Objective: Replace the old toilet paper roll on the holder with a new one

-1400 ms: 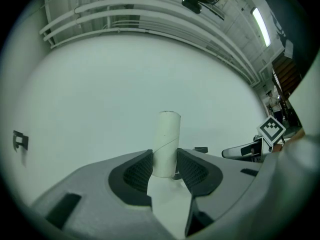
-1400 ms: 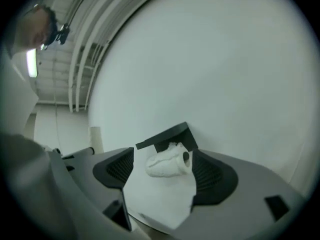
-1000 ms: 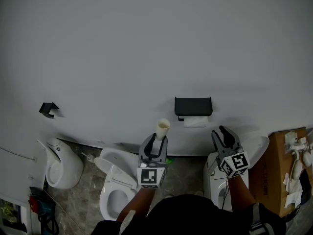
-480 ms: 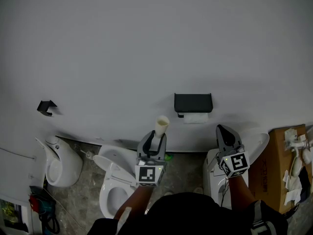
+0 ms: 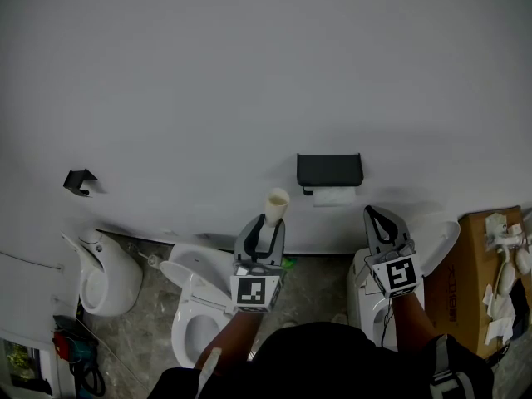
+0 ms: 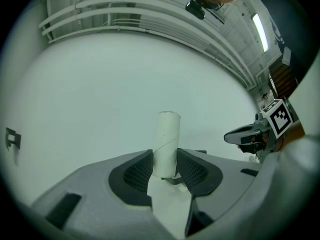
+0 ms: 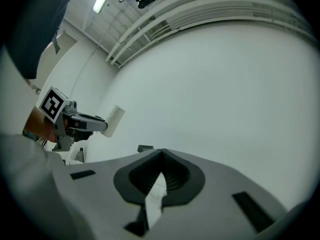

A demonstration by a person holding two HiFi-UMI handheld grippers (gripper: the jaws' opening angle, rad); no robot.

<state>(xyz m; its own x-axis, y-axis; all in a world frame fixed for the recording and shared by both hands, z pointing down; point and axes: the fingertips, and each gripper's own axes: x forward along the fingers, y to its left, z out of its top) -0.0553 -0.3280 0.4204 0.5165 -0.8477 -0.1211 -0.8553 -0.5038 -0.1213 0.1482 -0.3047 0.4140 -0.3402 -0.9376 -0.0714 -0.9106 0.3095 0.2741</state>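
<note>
Old core [image 6: 166, 144] was clamped in my left gripper [image 6: 164, 166], off the holder [image 5: 329, 170]. Right gripper [image 7: 161, 156] was closed, empty (new roll apparently unfitted).

Cream cardboard tube [image 6: 167, 144], blk holder [image 5: 329, 169], wht wall [image 5: 249, 73]

The head view is dim and grey; the wall [image 5: 249, 73] above the left tongs [image 5: 264, 224] and right tongs [image 5: 376, 216] is evenly lit, with soft shadows. Both gripper views bulge like a fishbowl and go black at the corners. A long lamp [image 6: 260, 31] glows high above the left tongs
</note>
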